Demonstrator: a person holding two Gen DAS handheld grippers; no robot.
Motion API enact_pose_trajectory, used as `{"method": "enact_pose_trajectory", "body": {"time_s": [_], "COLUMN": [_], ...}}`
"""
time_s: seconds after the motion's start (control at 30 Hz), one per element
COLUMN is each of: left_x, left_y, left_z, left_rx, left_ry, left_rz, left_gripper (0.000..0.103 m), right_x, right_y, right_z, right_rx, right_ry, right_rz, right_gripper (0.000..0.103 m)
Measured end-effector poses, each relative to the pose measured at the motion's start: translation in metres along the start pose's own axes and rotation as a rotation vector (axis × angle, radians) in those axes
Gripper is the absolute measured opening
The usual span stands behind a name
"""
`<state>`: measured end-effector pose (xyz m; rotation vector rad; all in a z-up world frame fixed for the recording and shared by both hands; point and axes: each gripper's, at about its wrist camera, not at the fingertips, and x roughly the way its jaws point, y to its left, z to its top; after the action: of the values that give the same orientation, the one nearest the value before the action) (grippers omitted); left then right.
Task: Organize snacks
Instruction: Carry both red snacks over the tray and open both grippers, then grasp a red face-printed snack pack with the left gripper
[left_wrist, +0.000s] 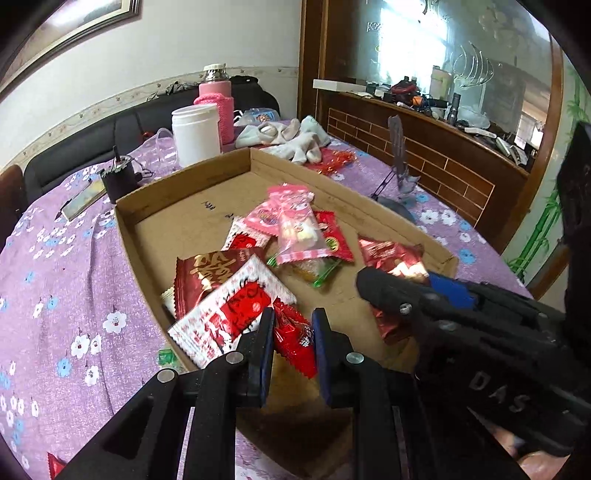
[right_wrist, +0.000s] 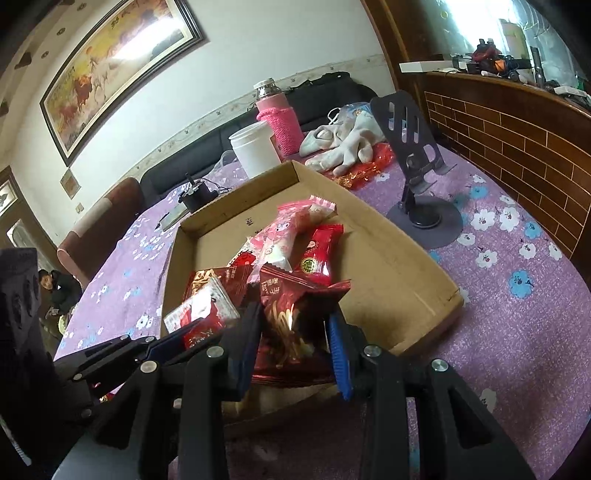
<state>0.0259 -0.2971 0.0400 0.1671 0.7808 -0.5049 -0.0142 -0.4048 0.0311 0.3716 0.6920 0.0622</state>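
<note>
A shallow cardboard tray (left_wrist: 184, 175) (right_wrist: 402, 258) lies on the purple flowered tablecloth. It holds several snack packets: pink ones (left_wrist: 291, 221), red ones, and a red-and-white one (left_wrist: 229, 314). My left gripper (left_wrist: 293, 314) is shut on a small red packet (left_wrist: 293, 341) over the tray's near edge. My right gripper (right_wrist: 294, 314) is shut on a dark red foil packet (right_wrist: 291, 295) above the tray's near right part. From the left wrist it enters at the right (left_wrist: 373, 291), with the foil packet (left_wrist: 391, 254) in its jaws. The left gripper (right_wrist: 184, 332) shows low on the left of the right wrist view.
Behind the tray stand a white jar (left_wrist: 195, 134), a pink flask (left_wrist: 218, 99) and a pile of pale socks (left_wrist: 291, 140). A dark phone stand (right_wrist: 417, 162) stands right of the tray. A small black object (left_wrist: 118, 177) sits at the tray's far left corner. A person (right_wrist: 55, 288) is far left.
</note>
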Motion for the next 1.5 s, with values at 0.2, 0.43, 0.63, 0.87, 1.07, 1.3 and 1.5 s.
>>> {"method": "enact_pose_trajectory", "body": {"time_s": [0.2,0.43,0.63,0.87,1.07,1.3,1.5], "left_x": [0.002,-0.001,-0.003,-0.01,-0.013,-0.015,-0.024], "left_y": [-0.002,-0.008,-0.009,-0.009,-0.008,-0.007,0.005], "left_z": [-0.001,-0.003,-0.003,-0.003,-0.002,-0.001,0.0], "left_rx": [0.017,0.052,0.062,0.062,0.059,0.05,-0.004], "left_ry": [-0.002,-0.026,-0.036,-0.071,-0.085,-0.089,-0.079], "left_rz": [0.022,0.059,0.07,0.078,0.084,0.081,0.094], "left_gripper": [0.019,0.019,0.025,0.047,0.049,0.051,0.052], "right_x": [0.0,0.001,-0.003,-0.009,-0.014,-0.024,-0.041], "right_y": [0.004,-0.001,-0.001,-0.002,-0.003,-0.007,-0.016], "right_z": [-0.002,-0.002,-0.003,-0.001,0.0,0.002,0.004], "right_rx": [-0.021,-0.001,0.006,0.016,0.027,0.047,0.1], "right_ry": [-0.004,0.004,-0.01,-0.041,-0.066,-0.113,-0.202], "right_rz": [-0.024,-0.029,-0.024,-0.019,-0.017,-0.002,0.017], "right_gripper": [0.034,0.034,0.034,0.034,0.034,0.034,0.048]}}
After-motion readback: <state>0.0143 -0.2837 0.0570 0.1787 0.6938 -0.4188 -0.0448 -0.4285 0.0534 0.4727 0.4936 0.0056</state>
